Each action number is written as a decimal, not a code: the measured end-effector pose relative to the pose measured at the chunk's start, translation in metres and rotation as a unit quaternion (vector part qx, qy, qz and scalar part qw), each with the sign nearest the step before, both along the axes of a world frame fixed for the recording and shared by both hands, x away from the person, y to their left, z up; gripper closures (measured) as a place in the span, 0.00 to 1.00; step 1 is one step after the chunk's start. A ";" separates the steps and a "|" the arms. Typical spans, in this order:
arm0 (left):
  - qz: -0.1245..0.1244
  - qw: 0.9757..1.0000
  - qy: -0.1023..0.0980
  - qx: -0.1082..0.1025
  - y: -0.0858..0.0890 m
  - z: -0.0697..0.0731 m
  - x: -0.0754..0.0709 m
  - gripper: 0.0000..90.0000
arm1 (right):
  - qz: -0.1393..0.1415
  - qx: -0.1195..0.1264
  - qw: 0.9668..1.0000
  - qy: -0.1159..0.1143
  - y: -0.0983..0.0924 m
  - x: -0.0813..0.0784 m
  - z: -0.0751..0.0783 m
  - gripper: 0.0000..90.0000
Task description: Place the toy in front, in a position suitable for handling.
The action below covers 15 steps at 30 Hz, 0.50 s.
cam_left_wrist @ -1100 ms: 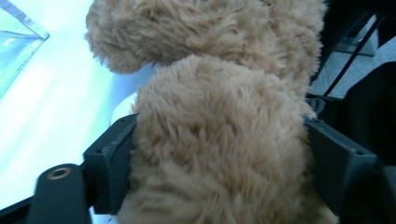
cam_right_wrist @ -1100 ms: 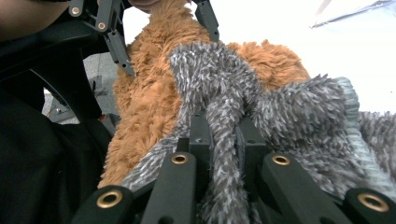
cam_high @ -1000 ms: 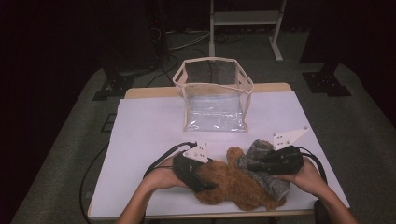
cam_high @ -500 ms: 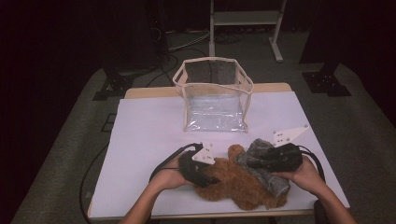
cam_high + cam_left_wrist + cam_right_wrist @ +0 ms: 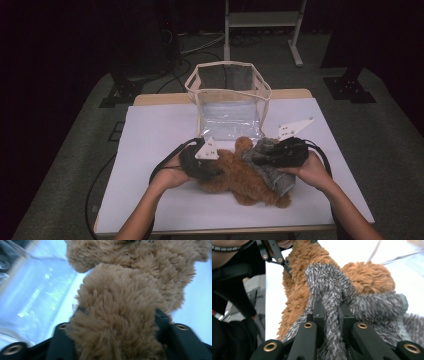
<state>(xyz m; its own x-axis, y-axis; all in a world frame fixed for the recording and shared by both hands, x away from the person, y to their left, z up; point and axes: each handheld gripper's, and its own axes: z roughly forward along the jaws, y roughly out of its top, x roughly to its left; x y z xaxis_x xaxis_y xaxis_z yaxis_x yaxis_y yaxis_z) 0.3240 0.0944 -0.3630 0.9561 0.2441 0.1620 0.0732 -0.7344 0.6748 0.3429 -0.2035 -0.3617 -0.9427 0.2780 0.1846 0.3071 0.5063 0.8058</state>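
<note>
A brown teddy bear lies on the white table, partly covered by a fuzzy grey cloth. My left gripper is at the bear's left side. In the left gripper view, brown fur fills the gap and presses on both jaws of that gripper, which have just been opening a little. My right gripper is at the bear's right. The right gripper view has it shut on a pinched fold of the grey cloth, over the bear.
An open clear plastic bag with beige trim stands just behind the bear at the table's far middle. Black cables trail from both grippers. Dark floor, black stands and a white frame surround the table.
Both hands have moved a little away from the person, toward the bag, and the bear and grey cloth shifted with them. The bear's upper end now lies nearer the bag.
</note>
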 end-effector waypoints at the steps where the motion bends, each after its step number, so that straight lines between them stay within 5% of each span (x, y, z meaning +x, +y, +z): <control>1: 0.000 1.000 0.007 -0.006 0.002 -0.002 -0.001 0.34 | 0.007 0.000 1.000 0.002 0.004 -0.003 -0.003 0.88; 4: -0.012 0.999 0.004 -0.030 0.003 0.004 -0.008 0.27 | 0.025 -0.004 1.000 -0.005 0.014 -0.013 -0.007 0.88; 7: -0.024 0.999 0.001 -0.037 0.000 0.007 -0.012 0.30 | 0.034 -0.015 0.999 -0.016 0.019 -0.025 -0.004 0.88; 11: -0.036 0.999 0.008 -0.013 -0.006 -0.002 -0.015 0.39 | 0.045 -0.021 0.999 -0.022 0.020 -0.032 -0.003 0.88; 15: -0.025 0.999 0.017 -0.017 0.000 -0.007 -0.018 0.43 | 0.037 -0.014 0.999 -0.027 0.011 -0.030 0.004 0.88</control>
<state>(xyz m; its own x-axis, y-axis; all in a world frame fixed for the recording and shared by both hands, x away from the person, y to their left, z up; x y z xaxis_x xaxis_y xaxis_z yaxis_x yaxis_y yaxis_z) 0.3057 0.0942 -0.3696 0.9721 0.2002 0.1220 0.0597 -0.7144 0.6972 0.3129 -0.1925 -0.3578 -0.9692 0.2113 0.1261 0.2244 0.5487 0.8053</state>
